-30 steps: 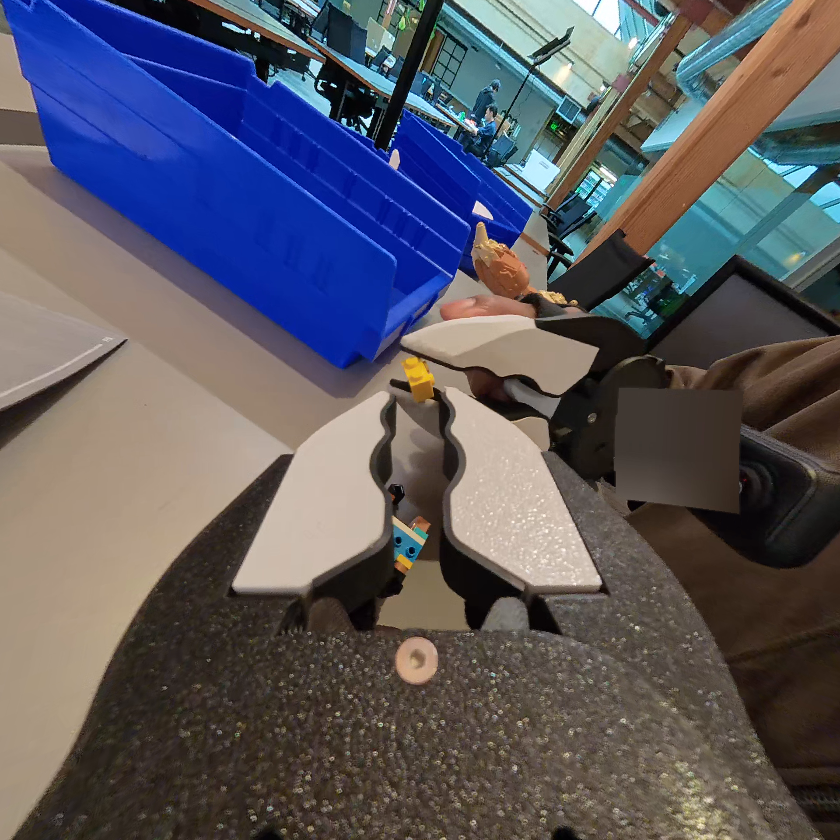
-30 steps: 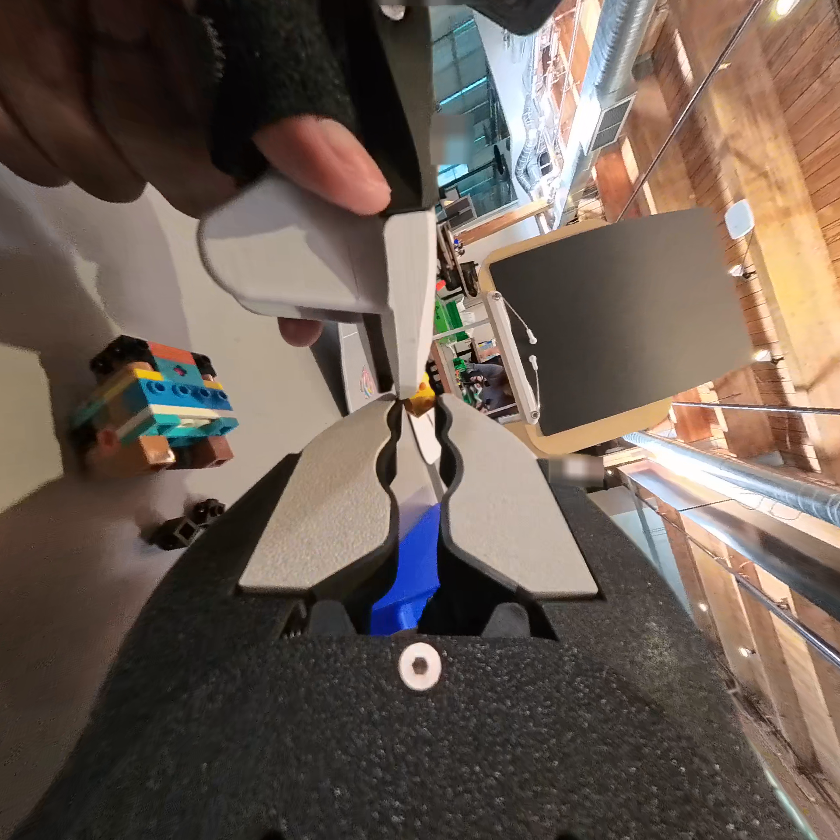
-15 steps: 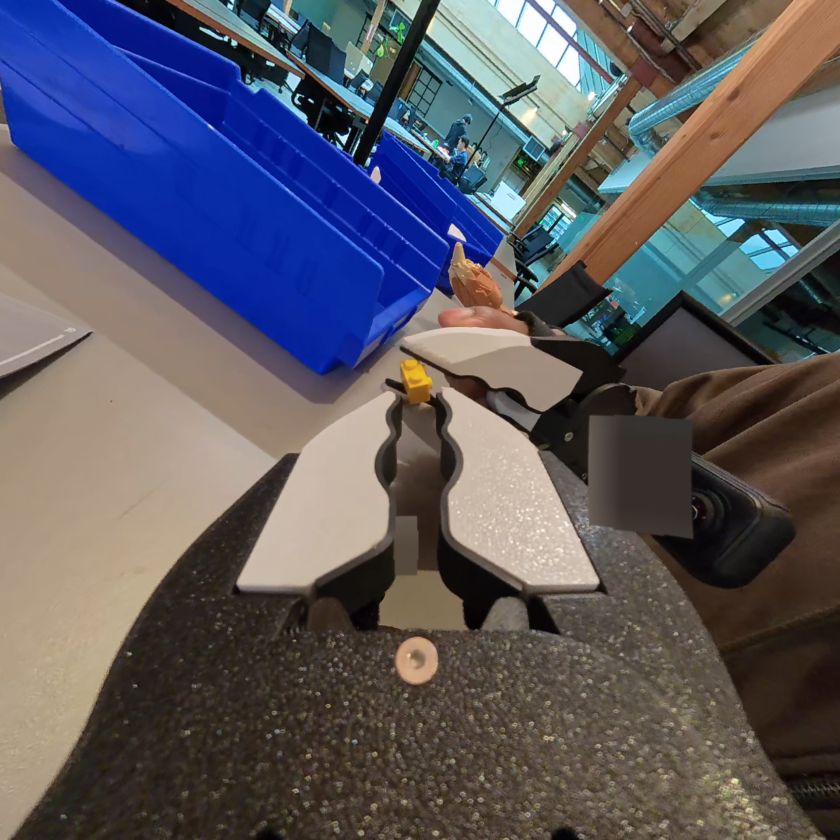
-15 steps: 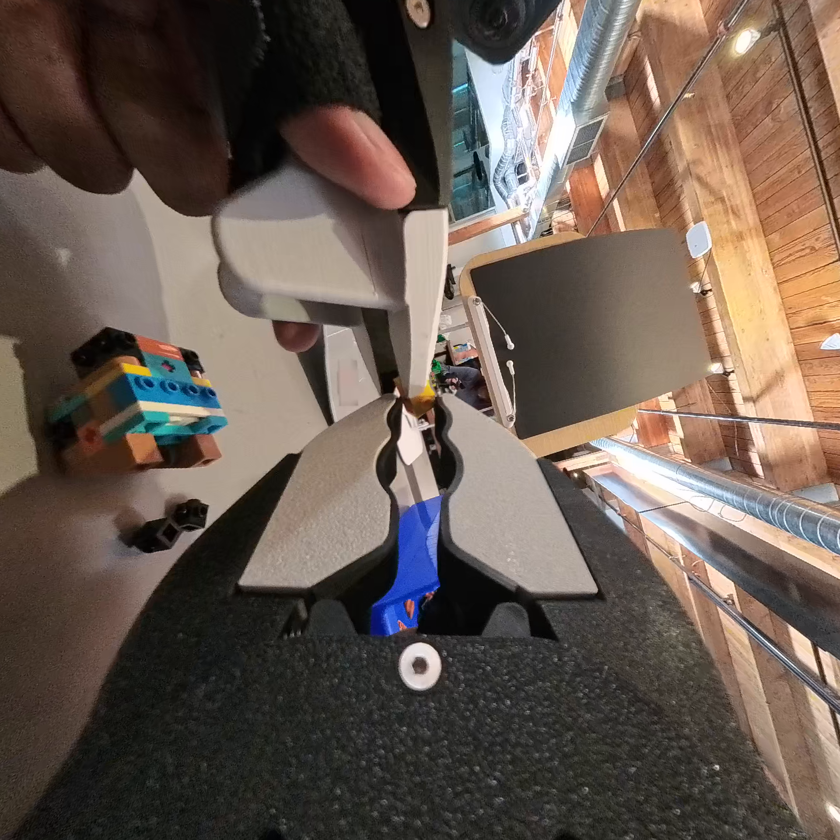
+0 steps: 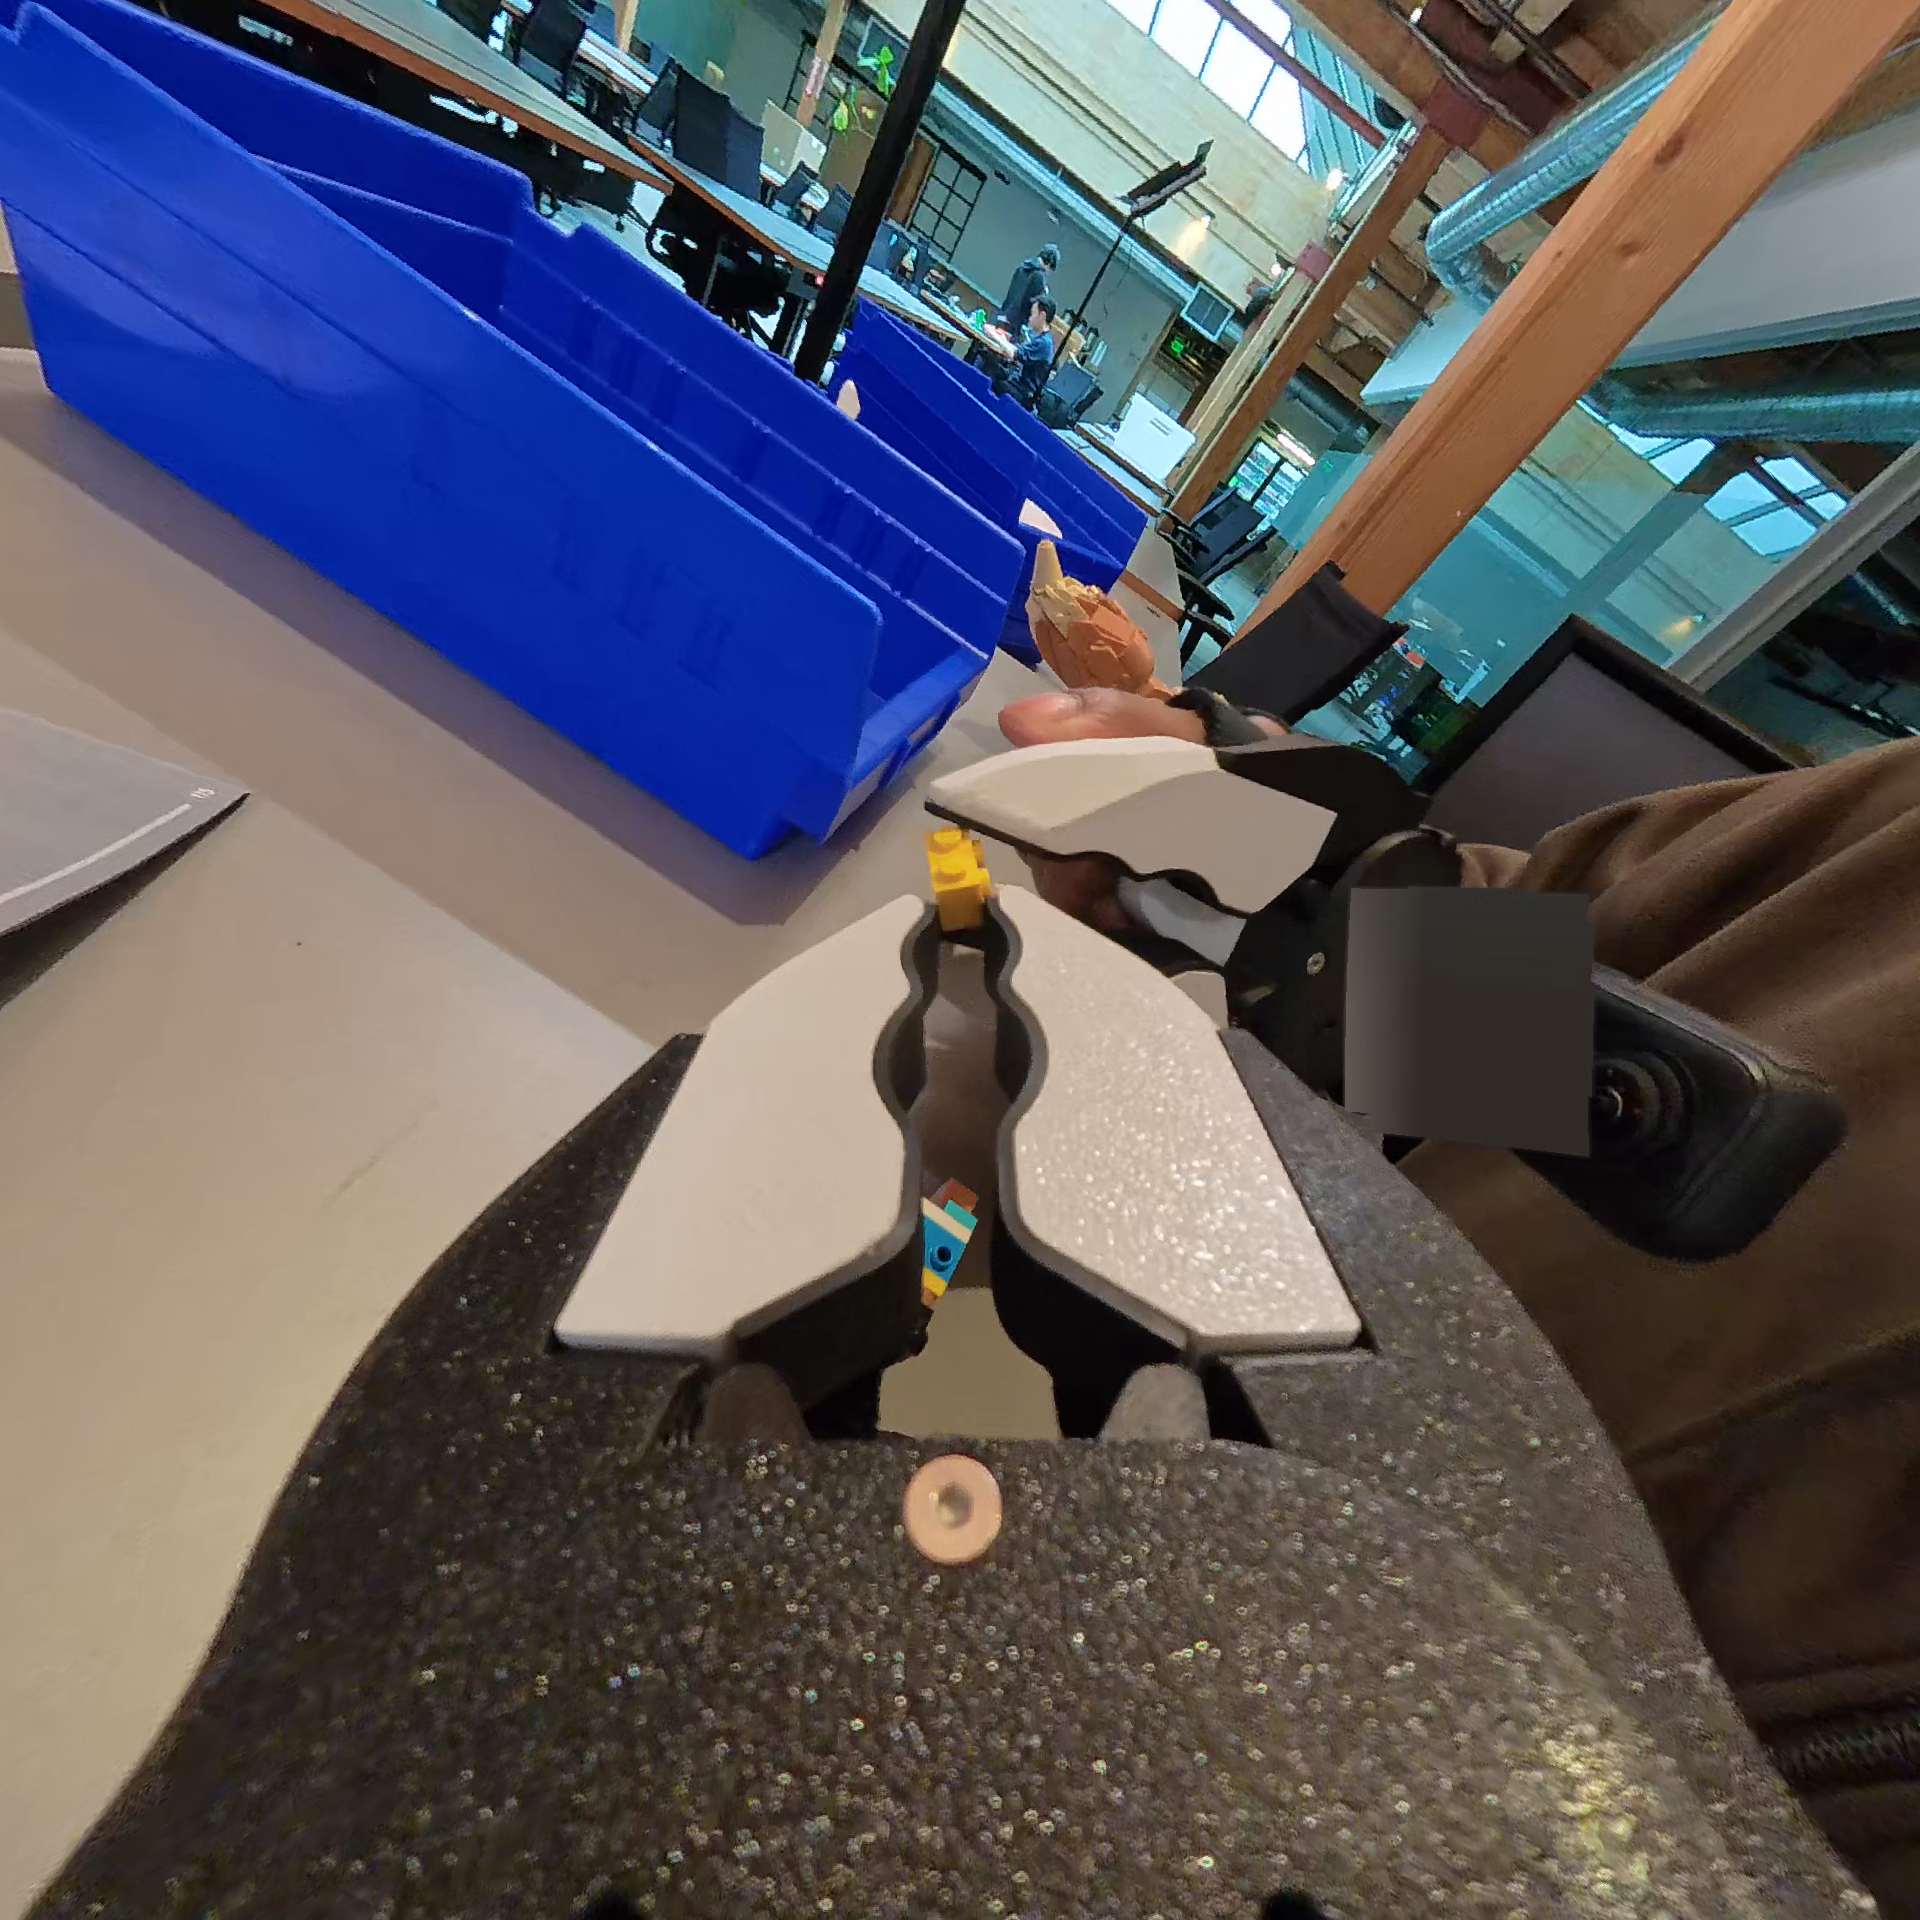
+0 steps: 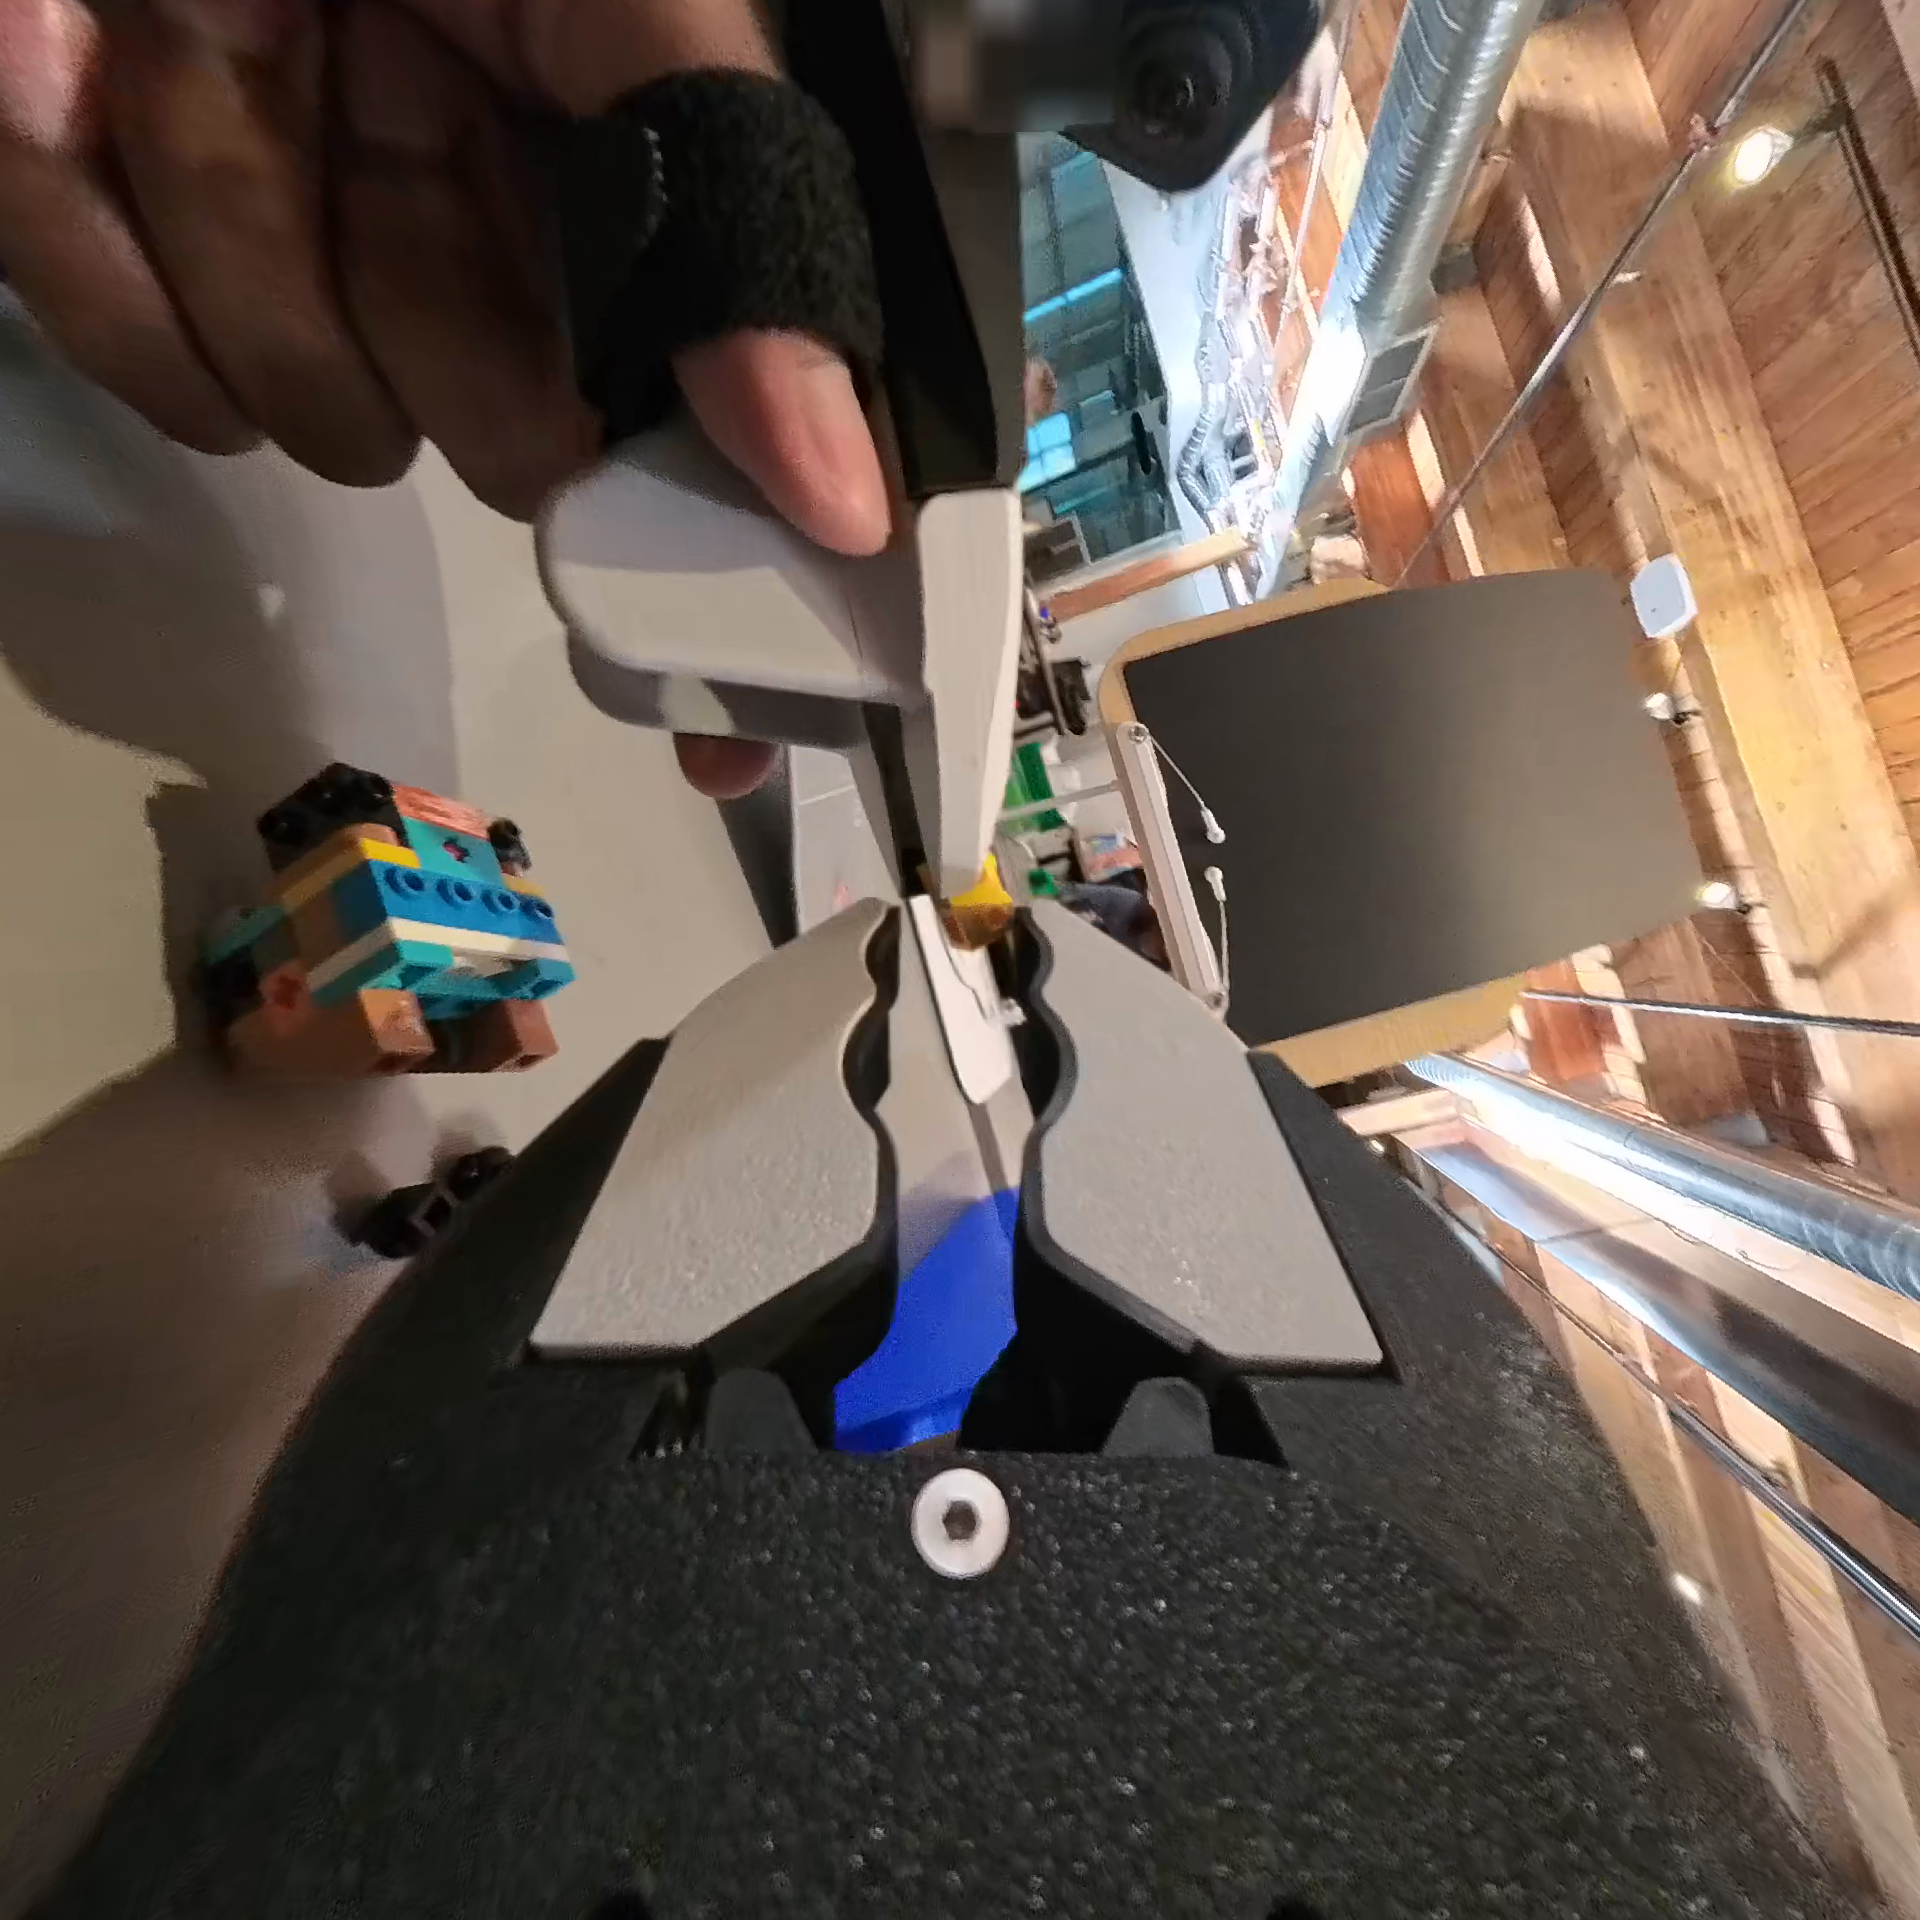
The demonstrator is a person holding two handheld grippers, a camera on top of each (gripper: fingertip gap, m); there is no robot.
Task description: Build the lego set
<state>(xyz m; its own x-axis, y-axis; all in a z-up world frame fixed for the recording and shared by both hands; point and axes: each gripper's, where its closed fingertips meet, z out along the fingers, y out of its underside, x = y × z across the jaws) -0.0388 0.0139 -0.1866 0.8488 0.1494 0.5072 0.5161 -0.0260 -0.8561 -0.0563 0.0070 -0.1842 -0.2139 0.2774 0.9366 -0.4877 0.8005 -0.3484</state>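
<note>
A small yellow brick point(image 5: 956, 883) sits between the tips of my left gripper point(image 5: 958, 902), which is shut on it above the grey table point(image 5: 260, 1039). My right gripper point(image 6: 958, 916) comes in from the right. Its upper finger point(image 5: 1122, 810) touches the brick's top and its lower fingertip is hidden. In the right wrist view the yellow brick point(image 6: 982, 902) lies between my right fingertips, with a left finger point(image 6: 727, 623) coming down onto it. A colourful part-built lego model point(image 6: 395, 935) lies on the table, also glimpsed through the left fingers point(image 5: 945, 1236).
Long blue bins point(image 5: 520, 499) stand along the far side of the table. A brown lego figure point(image 5: 1091, 634) stands past them. A grey sheet point(image 5: 83, 810) lies at the left. A small black piece point(image 6: 426, 1210) lies near the model. A hand point(image 6: 416, 260) holds the left gripper. Left and right tips are no more than a few centimetres apart. The small black piece point(image 6: 426, 1210) is about equally far from each gripper, around 9 centimetres.
My left jaws have closed in onto the yellow brick. My right jaws stand a touch wider than before. Both grippers stay tip to tip and have shifted only slightly.
</note>
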